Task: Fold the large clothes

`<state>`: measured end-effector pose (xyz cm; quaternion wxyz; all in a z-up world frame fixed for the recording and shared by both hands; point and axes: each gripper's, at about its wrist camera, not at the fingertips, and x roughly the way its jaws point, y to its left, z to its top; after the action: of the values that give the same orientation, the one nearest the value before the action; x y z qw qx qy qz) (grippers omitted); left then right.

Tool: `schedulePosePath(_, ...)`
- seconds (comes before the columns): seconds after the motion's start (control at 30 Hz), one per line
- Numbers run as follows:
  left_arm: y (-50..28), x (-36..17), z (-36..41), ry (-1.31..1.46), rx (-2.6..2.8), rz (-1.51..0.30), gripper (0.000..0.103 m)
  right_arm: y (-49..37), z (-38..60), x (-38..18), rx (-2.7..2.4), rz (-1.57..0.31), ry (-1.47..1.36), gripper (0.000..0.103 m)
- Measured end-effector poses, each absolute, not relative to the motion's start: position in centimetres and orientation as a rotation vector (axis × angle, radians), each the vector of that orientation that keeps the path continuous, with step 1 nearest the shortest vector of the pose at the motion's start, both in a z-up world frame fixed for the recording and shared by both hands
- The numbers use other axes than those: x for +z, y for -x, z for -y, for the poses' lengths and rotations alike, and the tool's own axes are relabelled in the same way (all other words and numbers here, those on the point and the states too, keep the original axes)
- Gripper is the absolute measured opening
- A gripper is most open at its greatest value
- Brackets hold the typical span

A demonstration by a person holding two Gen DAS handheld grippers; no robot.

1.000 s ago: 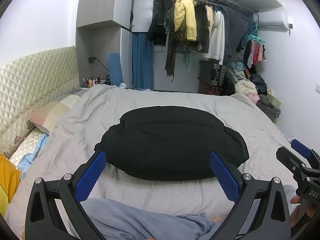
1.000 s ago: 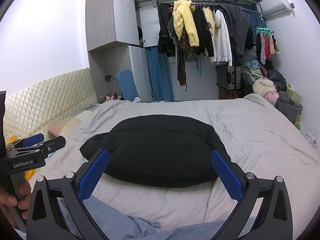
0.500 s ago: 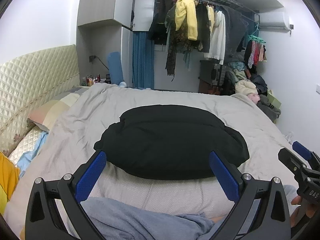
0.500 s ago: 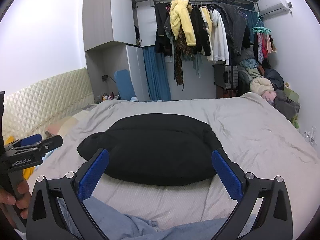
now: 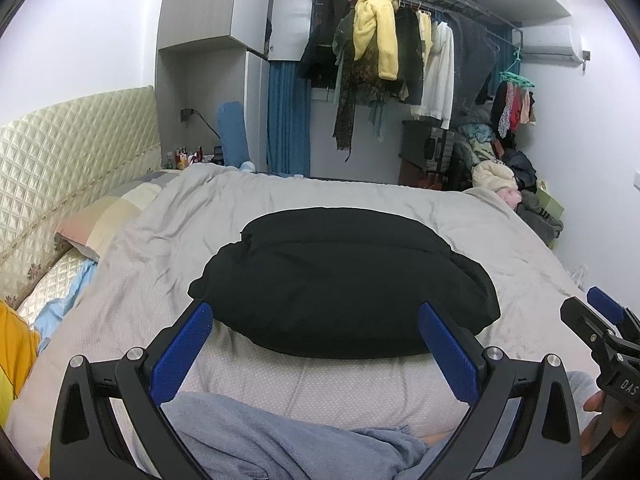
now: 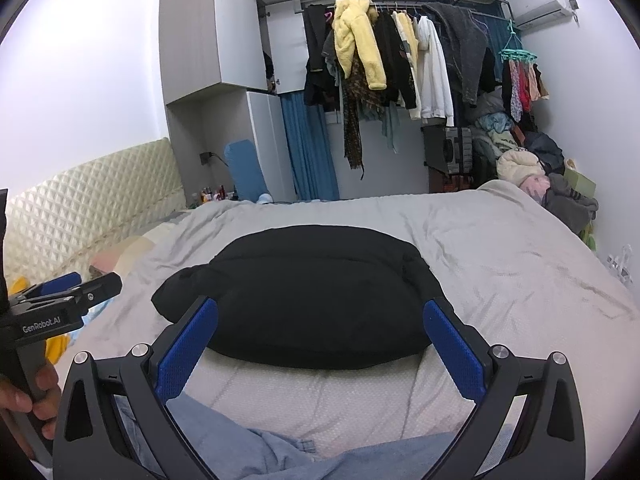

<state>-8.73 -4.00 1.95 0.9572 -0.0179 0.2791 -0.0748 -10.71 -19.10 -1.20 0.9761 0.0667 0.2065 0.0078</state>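
Both the left gripper [image 5: 316,320] and right gripper [image 6: 320,316] hold jaws wide apart, empty; folded black coat [image 5: 344,284] lies ahead on the bed [image 5: 500,232].

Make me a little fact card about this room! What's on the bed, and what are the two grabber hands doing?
Place: bedroom, grey bed cover
On the bed: black garment, bundled in the middle
Near edge: blue-grey garment, beneath the grippers
Left gripper: open, empty, above the near edge
Right gripper: open, empty, beside the left one
Behind the bed: clothes rack full of hanging clothes
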Motion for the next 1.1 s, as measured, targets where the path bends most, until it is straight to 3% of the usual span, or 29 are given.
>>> schedulePosePath(1.1,8.47,1.56,3.8,0.042,-0.151,-0.571,0.103,10.42,19.4,-1.1,-0.003,-0.425,-0.124,0.103)
